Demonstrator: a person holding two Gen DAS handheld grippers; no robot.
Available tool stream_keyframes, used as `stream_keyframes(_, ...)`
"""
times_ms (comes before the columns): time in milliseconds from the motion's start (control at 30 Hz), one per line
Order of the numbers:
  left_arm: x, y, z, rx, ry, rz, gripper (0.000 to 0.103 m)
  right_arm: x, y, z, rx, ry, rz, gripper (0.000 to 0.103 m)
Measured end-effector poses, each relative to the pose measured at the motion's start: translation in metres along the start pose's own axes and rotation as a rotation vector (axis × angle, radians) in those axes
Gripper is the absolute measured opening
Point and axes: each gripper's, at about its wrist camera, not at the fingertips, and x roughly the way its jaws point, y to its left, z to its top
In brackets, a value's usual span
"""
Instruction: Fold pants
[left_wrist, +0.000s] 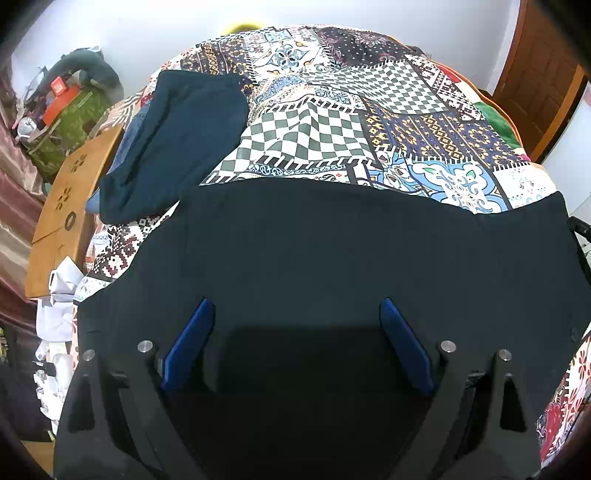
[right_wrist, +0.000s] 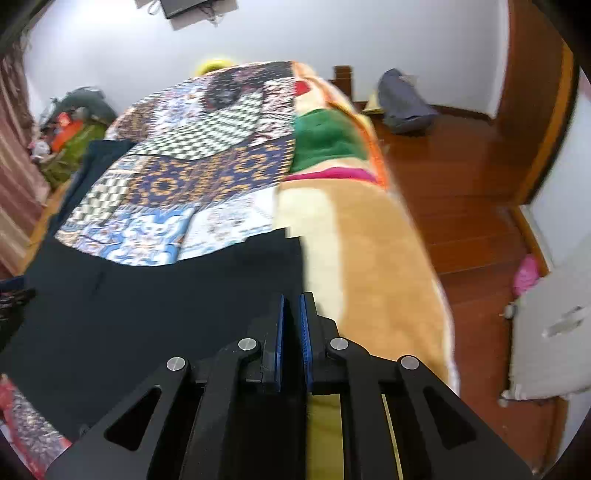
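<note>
Dark navy pants (left_wrist: 332, 251) lie spread flat across the near part of a patchwork bedspread (left_wrist: 332, 122). My left gripper (left_wrist: 297, 308) is open, its blue pads (left_wrist: 190, 339) wide apart just above the pants. In the right wrist view the same pants (right_wrist: 147, 302) fill the lower left. My right gripper (right_wrist: 291, 297) is shut at the right edge of the pants; its blue pads (right_wrist: 304, 332) are nearly together, and dark cloth seems pinched between them.
A folded dark teal garment (left_wrist: 177, 140) lies on jeans at the bed's left. A wooden board (left_wrist: 70, 206) leans beside the bed, with clutter (left_wrist: 66, 110) behind. A tan blanket (right_wrist: 369, 258) hangs off the bed's right side above a wooden floor (right_wrist: 461, 206).
</note>
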Motion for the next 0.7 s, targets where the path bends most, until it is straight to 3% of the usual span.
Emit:
stream_keyframes(167, -0.007, -0.006, -0.004, 0.017, -0.010, 0.004, 0.093, -0.031, -0.003, -0.011, 0.010, -0.012, -0.014, 0.012)
stream_keyframes(300, -0.013, -0.014, -0.009, 0.043, -0.032, 0.020, 0.093, -0.065, 0.006, -0.034, 0.045, -0.046, 0.051, 0.045)
stream_keyframes(500, -0.024, -0.019, -0.020, 0.055, -0.060, 0.020, 0.093, -0.081, 0.025, -0.073, 0.113, -0.039, 0.126, 0.051)
stream_keyframes(700, -0.035, -0.016, -0.034, 0.049, -0.067, -0.027, 0.093, -0.062, 0.038, -0.100, 0.185, 0.010, 0.165, 0.051)
